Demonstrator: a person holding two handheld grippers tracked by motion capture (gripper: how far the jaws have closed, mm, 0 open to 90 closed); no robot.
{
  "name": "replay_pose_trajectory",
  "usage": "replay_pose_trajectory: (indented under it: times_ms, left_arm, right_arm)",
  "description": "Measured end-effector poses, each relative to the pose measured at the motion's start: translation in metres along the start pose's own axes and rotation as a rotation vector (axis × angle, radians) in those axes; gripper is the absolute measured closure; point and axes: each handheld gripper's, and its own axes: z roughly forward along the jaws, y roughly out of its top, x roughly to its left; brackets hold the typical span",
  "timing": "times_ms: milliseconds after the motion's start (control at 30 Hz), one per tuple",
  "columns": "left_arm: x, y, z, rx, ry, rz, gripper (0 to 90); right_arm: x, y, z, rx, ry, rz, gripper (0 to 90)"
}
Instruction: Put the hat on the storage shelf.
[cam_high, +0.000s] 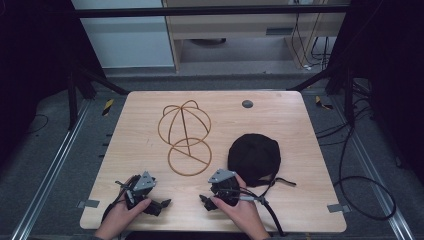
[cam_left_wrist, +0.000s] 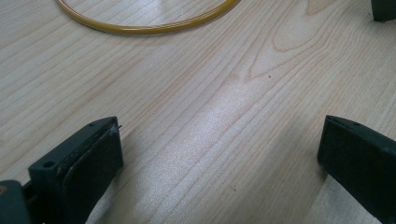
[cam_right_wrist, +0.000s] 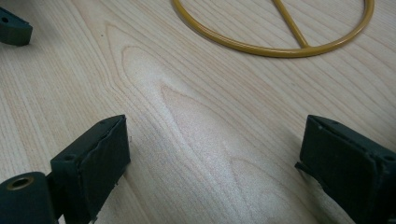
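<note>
A gold wire frame (cam_high: 185, 137), a domed cage joined to a flat ring, lies at the middle of the wooden table (cam_high: 280, 120). A black cap (cam_high: 254, 152) rests to its right, its strap trailing toward the front. My left gripper (cam_high: 145, 192) sits low near the front left edge, open over bare wood (cam_left_wrist: 219, 144), with the ring's (cam_left_wrist: 140, 29) rim beyond it. My right gripper (cam_high: 220, 189) sits just in front of the cap's left side, also open with nothing between its jaws (cam_right_wrist: 212, 144). The ring (cam_right_wrist: 261, 49) and its cross wire lie ahead of it.
A small grey round plug (cam_high: 247, 104) is set into the table at the back. Cables (cam_high: 360, 190) loop on the floor to the right. Dark frame bars stand at both back corners. Each gripper view catches a jaw tip of the other gripper (cam_left_wrist: 383, 9) (cam_right_wrist: 14, 30).
</note>
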Motion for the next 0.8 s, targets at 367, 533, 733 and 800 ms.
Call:
replay_pose_trajectory:
  times_ms: [367, 533, 733, 800]
  left_arm:
    - [0.000, 0.000, 0.000, 0.000, 0.001, -0.002, 0.0]
    - [0.000, 0.000, 0.000, 0.000, 0.001, -0.002, 0.0]
    - [0.000, 0.000, 0.000, 0.001, 0.001, -0.002, 0.0]
    - [0.000, 0.000, 0.000, 0.001, 0.001, -0.002, 0.0]
  right_arm:
    - [0.001, -0.002, -0.009, 0.031, -0.042, 0.009, 8.8]
    - [0.005, 0.001, -0.029, 0.046, -0.066, -0.021, 7.7]
    - [-0.006, -0.002, -0.061, -0.001, -0.112, 0.016, 7.4]
    - [-0.013, -0.006, -0.071, -0.012, -0.142, 0.035, 7.7]
